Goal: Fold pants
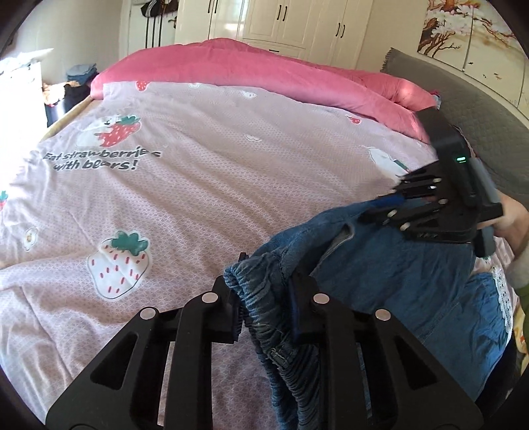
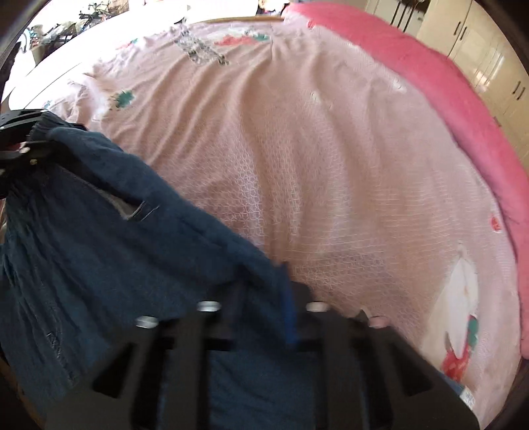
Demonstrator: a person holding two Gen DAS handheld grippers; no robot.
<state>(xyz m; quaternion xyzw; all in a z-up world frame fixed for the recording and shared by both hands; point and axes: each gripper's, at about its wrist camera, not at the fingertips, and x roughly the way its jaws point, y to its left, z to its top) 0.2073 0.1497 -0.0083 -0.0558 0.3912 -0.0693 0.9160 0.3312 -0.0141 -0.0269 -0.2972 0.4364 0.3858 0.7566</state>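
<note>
Blue denim pants point(image 1: 396, 271) with an elastic waistband hang lifted above the pale pink strawberry bedsheet point(image 1: 198, 198). My left gripper point(image 1: 269, 269) is shut on the gathered waistband at the bottom of the left wrist view. To its upper right, my right gripper point(image 1: 395, 195) pinches another edge of the same pants, with a person's hand point(image 1: 509, 218) behind it. In the blurred right wrist view the pants point(image 2: 99, 248) stretch from my right gripper point(image 2: 281, 284), shut on the cloth, to the left gripper point(image 2: 23, 135) at the far left edge. The legs hang out of sight below.
A rolled deep pink quilt point(image 1: 264, 66) lies along the bed's far side, also seen as the quilt point(image 2: 446, 99) in the right wrist view. A grey padded headboard point(image 1: 479, 109) stands at right, cream wardrobes point(image 1: 281, 23) behind, and a clothes pile point(image 1: 76, 79) beside the bed.
</note>
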